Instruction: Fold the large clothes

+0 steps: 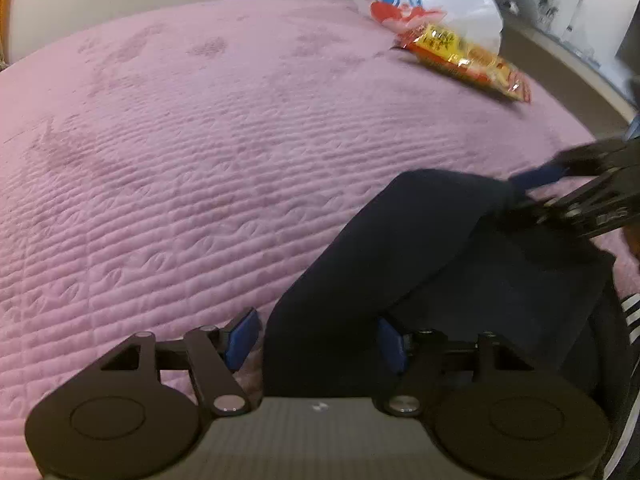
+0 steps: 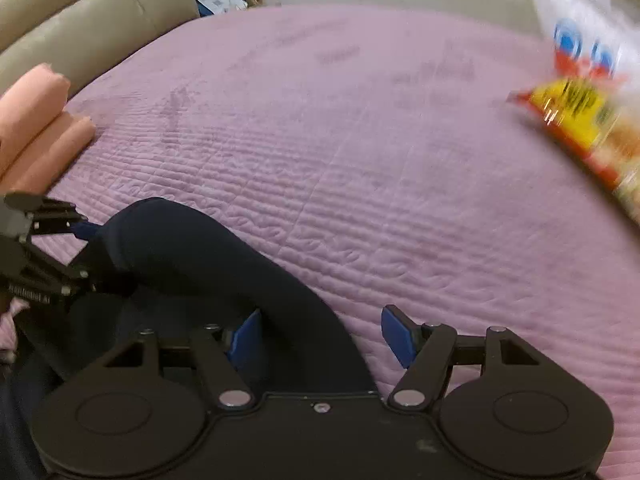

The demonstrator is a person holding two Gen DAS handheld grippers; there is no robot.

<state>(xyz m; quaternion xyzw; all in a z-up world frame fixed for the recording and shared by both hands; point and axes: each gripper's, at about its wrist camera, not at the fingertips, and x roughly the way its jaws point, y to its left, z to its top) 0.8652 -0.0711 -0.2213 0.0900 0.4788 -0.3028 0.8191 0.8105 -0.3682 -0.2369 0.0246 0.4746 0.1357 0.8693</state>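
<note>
Now | dark navy garment (image 1: 400,264) folded, puffed ridge on pink quilt (image 1: 180,160) | both hand-held grippers wide apart, gripping nothing

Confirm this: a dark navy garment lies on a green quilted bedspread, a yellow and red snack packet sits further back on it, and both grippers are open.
One detail is wrong: the quilted bedspread is pink, not green, as both wrist views show. The rest stands: the dark navy garment lies on it, the yellow and red snack packet sits further back, and the left gripper and right gripper are open.
</note>
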